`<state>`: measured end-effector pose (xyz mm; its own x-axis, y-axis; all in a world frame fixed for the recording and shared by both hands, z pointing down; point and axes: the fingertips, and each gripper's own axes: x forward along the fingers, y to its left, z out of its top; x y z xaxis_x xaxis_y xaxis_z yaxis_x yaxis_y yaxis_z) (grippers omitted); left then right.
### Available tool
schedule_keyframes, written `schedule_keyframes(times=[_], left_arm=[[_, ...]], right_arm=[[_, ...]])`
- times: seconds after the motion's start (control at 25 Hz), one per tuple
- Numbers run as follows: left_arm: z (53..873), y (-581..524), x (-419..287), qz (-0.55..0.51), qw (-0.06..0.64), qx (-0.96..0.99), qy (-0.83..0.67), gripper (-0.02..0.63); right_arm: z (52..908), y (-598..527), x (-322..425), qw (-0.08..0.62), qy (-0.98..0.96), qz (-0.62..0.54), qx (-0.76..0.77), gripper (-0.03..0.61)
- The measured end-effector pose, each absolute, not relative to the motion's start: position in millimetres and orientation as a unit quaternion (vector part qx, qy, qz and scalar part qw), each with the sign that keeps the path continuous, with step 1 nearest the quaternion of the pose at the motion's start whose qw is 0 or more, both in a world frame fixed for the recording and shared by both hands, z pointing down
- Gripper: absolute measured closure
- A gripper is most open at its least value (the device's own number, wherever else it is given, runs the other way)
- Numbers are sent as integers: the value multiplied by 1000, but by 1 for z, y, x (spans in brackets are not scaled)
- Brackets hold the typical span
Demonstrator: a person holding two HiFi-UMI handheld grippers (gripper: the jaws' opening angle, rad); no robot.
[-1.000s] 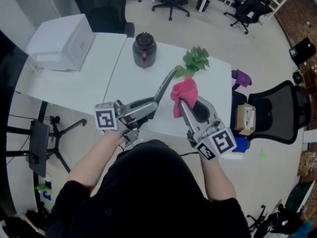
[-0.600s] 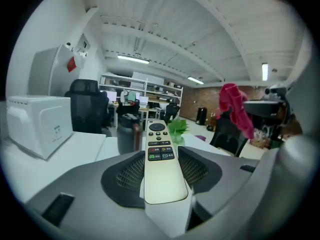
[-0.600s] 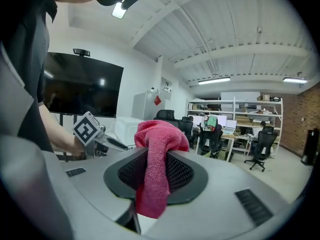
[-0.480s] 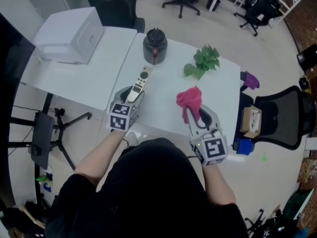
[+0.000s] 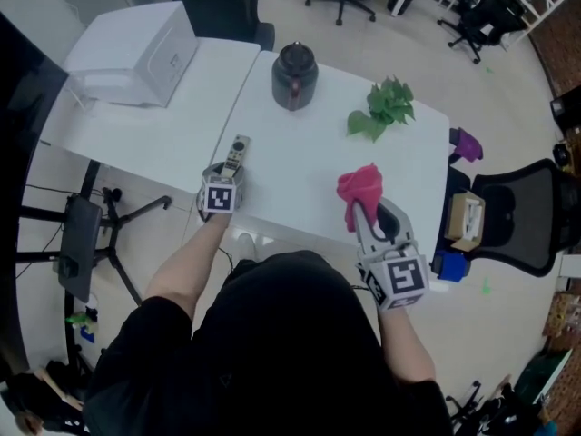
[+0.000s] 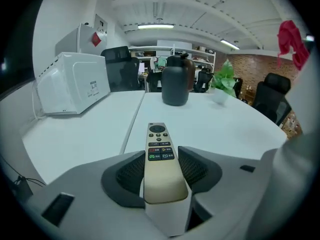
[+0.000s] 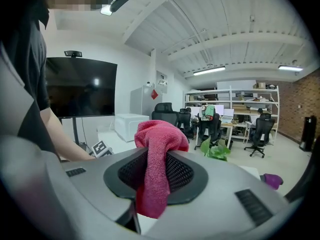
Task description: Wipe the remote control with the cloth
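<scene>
1. My head camera looked steeply down on the white bench (image 5: 309,171).
2. The camera on my left tongs (image 6: 162,159) sat low, facing across the bench toward the black jug (image 6: 175,86).
3. The one on my right tongs (image 7: 157,171) faced almost level; all three views shared the plant (image 7: 217,149).

Remote (image 5: 239,148) near end hidden by left claw (image 5: 231,167); btn print unreadable.
</scene>
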<state>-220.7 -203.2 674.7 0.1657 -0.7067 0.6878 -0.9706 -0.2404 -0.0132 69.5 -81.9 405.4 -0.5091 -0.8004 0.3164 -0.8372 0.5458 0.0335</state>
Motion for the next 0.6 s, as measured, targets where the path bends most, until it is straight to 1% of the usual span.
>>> schedule_keyframes(times=[0.16,0.4,0.52,0.6], left_arm=[[696,-202,-230,309,240,720,-573,402],[713,-206,-224,334,256,718,-554,400],[719,-205,-227,352,256,712,-551,399],[720,-205,-228,355,257,710,-552,399]], right_arm=[[406,-83,72,146,-864,59,478,477],[414,-79,75,169,-857,75,481,477],[409,-83,73,156,-859,68,482,477],[410,-82,74,162,-858,71,482,477]])
